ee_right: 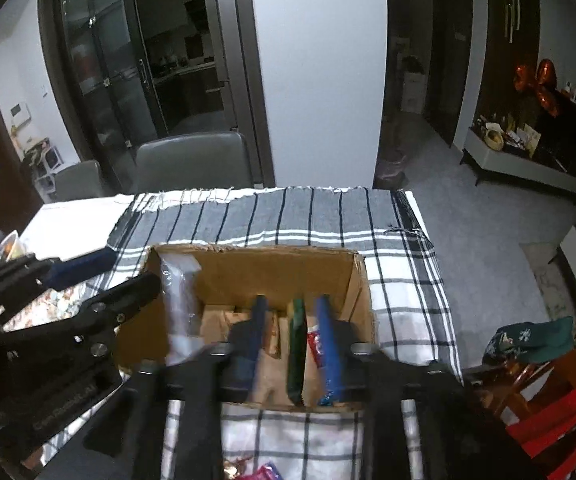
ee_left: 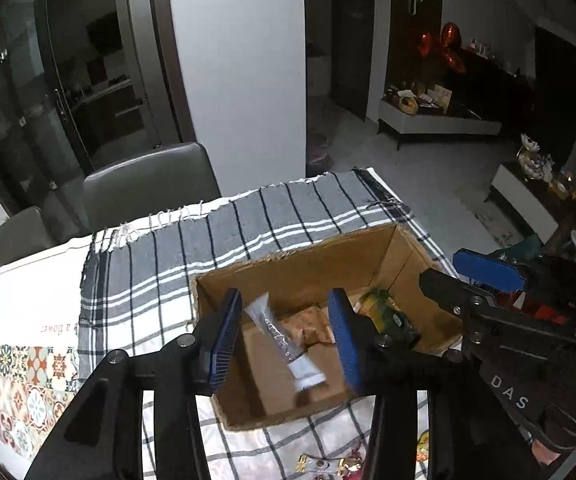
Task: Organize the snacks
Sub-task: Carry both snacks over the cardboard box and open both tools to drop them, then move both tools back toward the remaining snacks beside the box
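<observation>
Open brown cardboard box [ee_left: 402, 248] sits on a grey-and-white checked cloth [ee_left: 247, 216] spread over the table. Inside, per left wrist view: a clear plastic packet w/ white end [ee_left: 283, 340] lying diagonally across the floor of the box, a tan/orange snack pack [ee_left: 308, 328] just beside it twd the middle, and a green-yellow packet [ee_left: 384, 308] in the far right corner. Bare cardboard bottom shows at the near left.

Left gripper [ee_left: 283, 340] hangs over the box w/ blue pads spread wide, nothing pinched btwn them; the clear packet lies below the gap, seemingly loose & a bit blurred.

Right wrist view: the same box [ee_right: 247, 264] straight ahead, clear plastic [ee_right: 179, 292] up against its left wall, tan packs on the bottom. Right gripper [ee_right: 294, 344] is over the box's near edge, fingers set fairly narrow. A flat dark green packet [ee_right: 298, 344] stands on edge btwn them, w/ a red-white wrapper [ee_right: 315, 346] next to the right blue pad; can't tell whether the pads actually press on the green one, view is motion-blurred.

More wrapped sweets [ee_left: 320, 466] lie on the cloth in front of the box, near edge of the table. Two grey chairs [ee_right: 191, 160] at the far side.
</observation>
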Available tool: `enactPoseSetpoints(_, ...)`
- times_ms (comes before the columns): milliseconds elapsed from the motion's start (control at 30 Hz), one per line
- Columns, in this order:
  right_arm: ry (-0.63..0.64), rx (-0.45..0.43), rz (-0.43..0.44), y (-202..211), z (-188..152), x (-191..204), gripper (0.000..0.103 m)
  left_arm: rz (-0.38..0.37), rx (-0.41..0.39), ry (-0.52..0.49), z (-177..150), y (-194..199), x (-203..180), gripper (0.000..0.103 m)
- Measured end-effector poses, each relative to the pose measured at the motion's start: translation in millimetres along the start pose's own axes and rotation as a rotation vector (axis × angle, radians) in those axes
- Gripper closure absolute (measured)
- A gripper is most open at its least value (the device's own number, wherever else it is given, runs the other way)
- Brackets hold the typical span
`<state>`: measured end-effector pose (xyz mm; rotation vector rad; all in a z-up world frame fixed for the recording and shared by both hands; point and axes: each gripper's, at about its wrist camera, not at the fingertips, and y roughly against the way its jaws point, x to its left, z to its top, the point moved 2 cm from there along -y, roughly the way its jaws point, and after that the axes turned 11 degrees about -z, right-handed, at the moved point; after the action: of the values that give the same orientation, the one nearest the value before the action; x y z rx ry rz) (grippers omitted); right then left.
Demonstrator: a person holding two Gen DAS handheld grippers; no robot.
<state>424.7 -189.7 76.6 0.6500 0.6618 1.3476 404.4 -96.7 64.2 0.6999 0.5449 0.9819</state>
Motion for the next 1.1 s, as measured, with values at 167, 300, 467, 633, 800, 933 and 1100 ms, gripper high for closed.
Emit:
enactPoseSetpoints(167, 0.019, 0.006, 0.005, 10, -18, -1, 0.07, -0.034, 0.017, -0.012, -24, 11, -10, 0.059)
enactPoseSetpoints(300, 0.017, 0.039, 0.03, 18, -36, -7, 0.07, -0.076, 0.022, -0.005, -45, 24, -17, 0.059)
enactPoseSetpoints(467, 0.019, 0.08, 0.019, 27, -63, -12, 0.07, -0.078, 0.042, 0.029, -71, 38, -20, 0.059)
enactPoseSetpoints(633, 0.019, 0.121, 0.026, 34, -86, -15, 0.07, -0.083, 0.085, 0.047, -97, 45, -25, 0.059)
enactPoseSetpoints(800, 0.04, 0.176, 0.031, 34, -112, -11, 0.07, -0.098, 0.13, 0.038, -123, 46, -36, 0.059)
enactPoseSetpoints(933, 0.056, 0.227, 0.021, 27, -133, -13, 0.07, -0.088, 0.175, 0.034, -145, 41, -39, 0.059)
enactPoseSetpoints(1100, 0.067, 0.29, 0.009, 17, -157, -15, 0.07, -0.079, 0.232, 0.029, -167, 31, -39, 0.059)
